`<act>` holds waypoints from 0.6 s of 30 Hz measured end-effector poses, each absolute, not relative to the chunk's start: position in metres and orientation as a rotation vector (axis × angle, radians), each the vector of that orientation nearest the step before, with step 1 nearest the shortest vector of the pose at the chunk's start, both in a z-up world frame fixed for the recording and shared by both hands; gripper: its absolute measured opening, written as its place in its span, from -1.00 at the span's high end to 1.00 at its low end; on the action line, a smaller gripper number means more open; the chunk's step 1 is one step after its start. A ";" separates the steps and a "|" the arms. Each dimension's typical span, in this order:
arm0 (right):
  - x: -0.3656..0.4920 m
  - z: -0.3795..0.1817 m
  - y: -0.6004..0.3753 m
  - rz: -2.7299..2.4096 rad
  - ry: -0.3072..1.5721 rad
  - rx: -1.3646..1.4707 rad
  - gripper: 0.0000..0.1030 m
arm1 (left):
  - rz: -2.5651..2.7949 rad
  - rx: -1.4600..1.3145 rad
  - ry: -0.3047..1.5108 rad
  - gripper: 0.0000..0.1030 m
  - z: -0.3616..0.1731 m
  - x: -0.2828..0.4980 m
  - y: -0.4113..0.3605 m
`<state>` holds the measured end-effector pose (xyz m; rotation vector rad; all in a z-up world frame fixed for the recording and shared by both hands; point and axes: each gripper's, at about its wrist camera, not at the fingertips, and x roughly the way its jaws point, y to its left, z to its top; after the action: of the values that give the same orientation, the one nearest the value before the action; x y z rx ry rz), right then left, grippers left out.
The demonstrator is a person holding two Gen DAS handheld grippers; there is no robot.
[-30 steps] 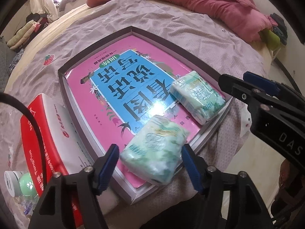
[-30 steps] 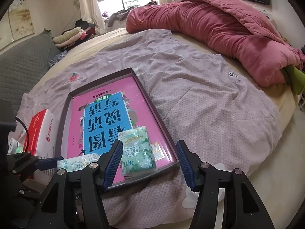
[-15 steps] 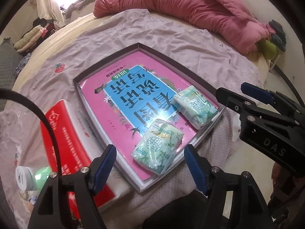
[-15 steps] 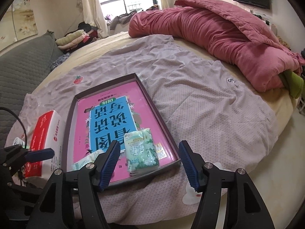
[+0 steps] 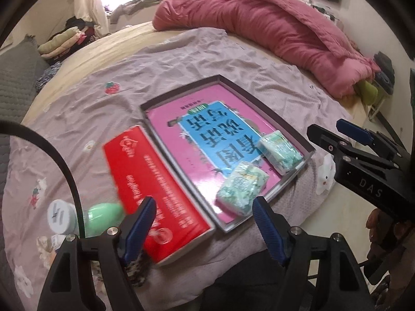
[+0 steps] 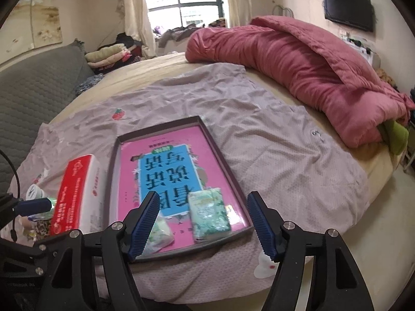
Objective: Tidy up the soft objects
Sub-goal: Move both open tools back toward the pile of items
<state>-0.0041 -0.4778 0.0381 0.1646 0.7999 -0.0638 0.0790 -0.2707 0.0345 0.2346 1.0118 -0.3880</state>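
You've backed both grippers off; left gripper [image 5: 203,229] and right gripper [image 6: 202,224] spread, empty. Two tissue packs [image 5: 242,189] [image 5: 281,153] lie in tray [image 5: 181,92] near corner, long axes roughly parallel, pointing along the tray's length

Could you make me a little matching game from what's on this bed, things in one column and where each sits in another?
Things:
1. green tissue packs
2. red tissue box
3. pink quilt
4. green bottle

Places:
a. bunched along the bed's far side
b. inside the tray, on the book
c. on the sheet just left of the tray
d. beside the red box, near the left claw

Pairs: 1-b, 2-c, 3-a, 4-d
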 end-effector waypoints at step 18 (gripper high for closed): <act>-0.016 0.096 -0.390 0.083 0.692 0.069 -0.42 | -0.191 0.114 0.917 -0.48 0.087 0.059 -0.121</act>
<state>-0.0155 -0.3905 0.0962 0.0685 0.6922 0.0832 0.0587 -0.1213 0.0865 0.1136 0.9175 -0.1912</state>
